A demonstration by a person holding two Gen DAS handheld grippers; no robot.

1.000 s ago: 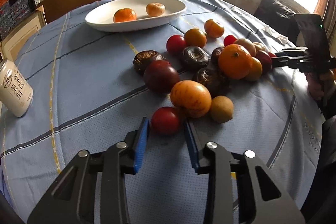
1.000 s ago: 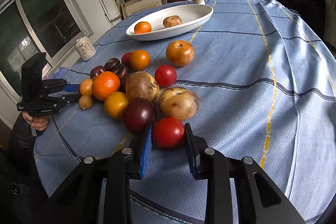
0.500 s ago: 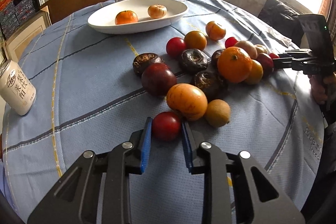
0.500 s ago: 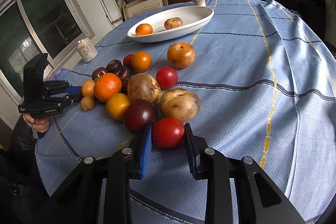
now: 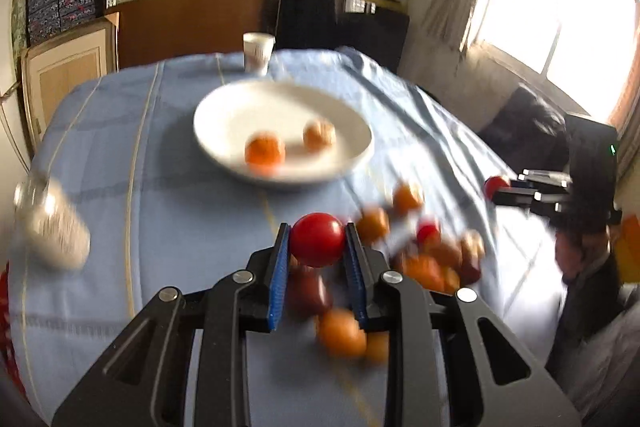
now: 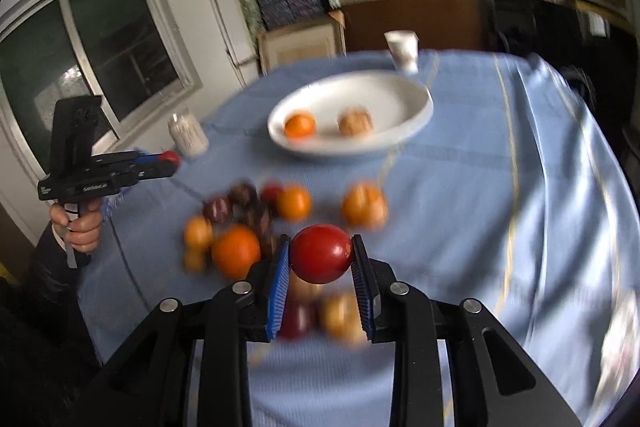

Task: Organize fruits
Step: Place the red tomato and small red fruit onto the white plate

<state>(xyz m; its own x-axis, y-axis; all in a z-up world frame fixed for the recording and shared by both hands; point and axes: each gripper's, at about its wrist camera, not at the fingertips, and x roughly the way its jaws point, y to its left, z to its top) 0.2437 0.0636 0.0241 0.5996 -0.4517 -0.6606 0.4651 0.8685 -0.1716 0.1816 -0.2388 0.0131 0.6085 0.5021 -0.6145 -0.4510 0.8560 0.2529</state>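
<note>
Your left claw (image 5: 316,241) is clenched on a smooth round red tomato (image 5: 317,239), held clear above the desk (image 5: 168,227). Your right claw (image 6: 320,259) grips a second glossy tomato (image 6: 321,254) the same way. Open blue cloth lies between each claw and the white oval dish (image 6: 404,115) ahead, which holds two round fruits. The blurred fruit pile (image 6: 240,223) sits just below and beside the claws.

Black two-finger grippers (image 5: 316,247), ribbed blue pads (image 6: 280,279), silver pivot screws, dark sleeve (image 6: 52,267).
</note>
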